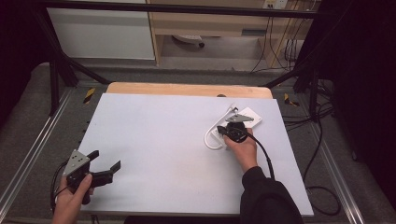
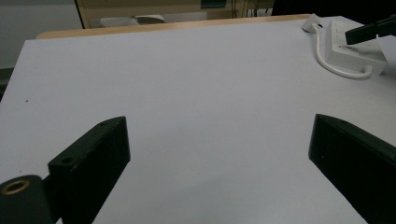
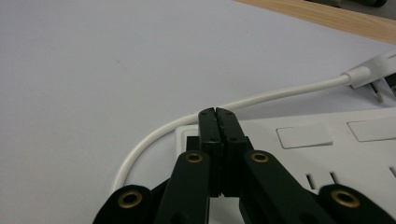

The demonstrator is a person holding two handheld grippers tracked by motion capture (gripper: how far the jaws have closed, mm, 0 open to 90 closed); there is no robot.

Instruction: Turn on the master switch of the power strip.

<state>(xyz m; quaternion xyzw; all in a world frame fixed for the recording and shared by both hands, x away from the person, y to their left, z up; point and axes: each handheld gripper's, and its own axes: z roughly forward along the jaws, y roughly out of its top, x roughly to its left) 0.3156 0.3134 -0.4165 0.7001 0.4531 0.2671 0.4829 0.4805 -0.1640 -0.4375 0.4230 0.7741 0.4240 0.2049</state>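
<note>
Looking down from the high view: your right gripper [image 1: 232, 130] sits over a white power strip [image 1: 250, 116] at the table's [image 1: 154, 135] far right. The strip's long axis runs diagonally, near-left to far-right; its cord [image 1: 211, 142] loops off the near end. Your left gripper [image 1: 103, 163] rests at the near left edge, jaws spread wide, nothing between them.

Left gripper view: jaws wide apart over bare table; strip [image 2: 348, 55] far right, cord [image 2: 332, 65] curling along its near side.

Right gripper view: your jaws are pressed together, tips [image 3: 218, 114] at the strip's [image 3: 299, 154] end edge, just beside the cord [image 3: 261, 98]. Whether they touch, you cannot tell. Plug [image 3: 373, 74] lies at far right.
</note>
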